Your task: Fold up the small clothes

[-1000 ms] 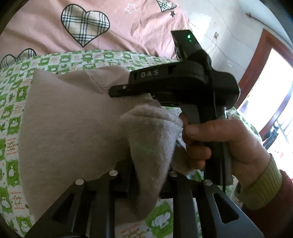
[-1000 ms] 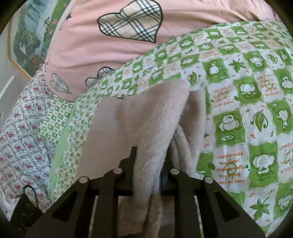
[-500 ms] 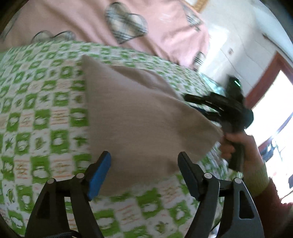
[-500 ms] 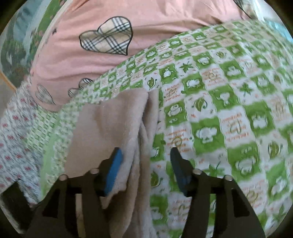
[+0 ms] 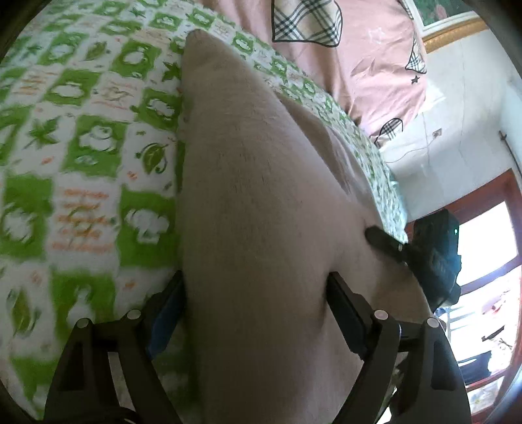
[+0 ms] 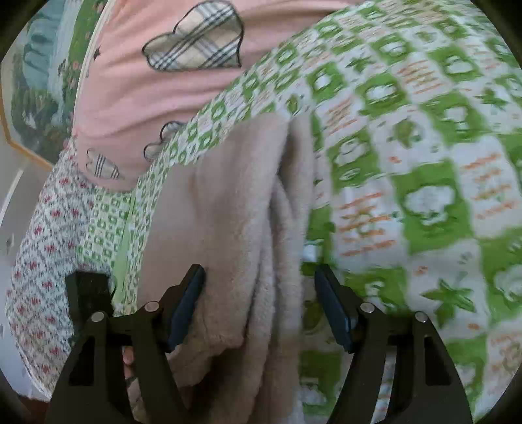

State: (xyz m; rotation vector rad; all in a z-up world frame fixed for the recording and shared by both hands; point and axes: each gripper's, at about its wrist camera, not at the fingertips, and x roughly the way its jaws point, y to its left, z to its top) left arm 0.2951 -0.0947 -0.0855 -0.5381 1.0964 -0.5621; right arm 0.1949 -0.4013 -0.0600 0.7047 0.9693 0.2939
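A bed fills most of both views, spread with a green-and-white checked quilt (image 5: 91, 143) printed with leaves, animals and orange lettering. At its head lies a pink cover (image 6: 137, 98) with plaid hearts. Beside the quilt's far edge in the right wrist view runs a white sheet with small red flowers (image 6: 42, 254). Behind the bed hangs a gold-framed landscape picture (image 6: 36, 81), its frame corner also showing in the left wrist view (image 5: 453, 29). The wall (image 5: 463, 107) is white. A red-brown wooden doorframe (image 5: 479, 192) borders a bright, daylit opening (image 5: 486, 248).

Green-checked bed (image 5: 81, 146) — beige garment (image 5: 261, 228) atop
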